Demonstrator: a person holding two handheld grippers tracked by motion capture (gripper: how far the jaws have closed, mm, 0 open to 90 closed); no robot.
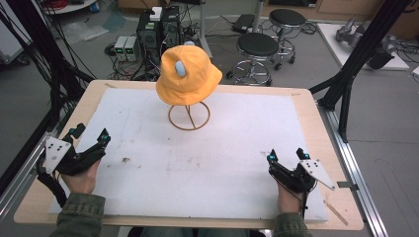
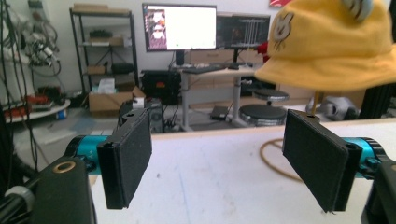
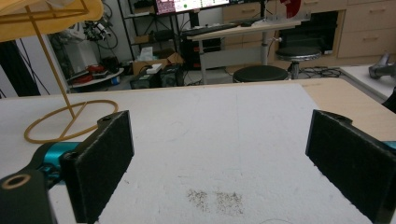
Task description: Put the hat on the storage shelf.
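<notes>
The left gripper [image 1: 89, 134] sits at the lower left of the high view, held in a hand [image 1: 81, 177] that comes in from the bottom edge, its jaws spread wide with nothing between them. In the left gripper view the left gripper [image 2: 217, 168] shows both black pads far apart at the bottom of the frame, with bare white mat between them.

The right gripper [image 1: 285, 155] sits at the lower right of the high view, also held from below by a hand [image 1: 288, 198], and its jaws are spread too. In the right gripper view the right gripper [image 3: 219, 170] has its pads at the two lower corners of the frame, empty, above a grey smudge [image 3: 215, 199] on the mat (the same sort of mark shows left of centre in the high view).

Both grippers rest near the front edge of the worktop [image 1: 316, 118], well apart from each other and from the hat.

The hat [image 1: 188, 76], yellow with a pale blue ear on its crown, is in the upper middle of the high view, perched on a wire stand [image 1: 189, 116] whose ring foot lies on the white mat [image 1: 222, 153]. In the left gripper view the hat [image 2: 331, 46] is at the upper right; in the right gripper view the stand [image 3: 65, 119] is at the upper left, under the hat's brim [image 3: 42, 23].
</notes>
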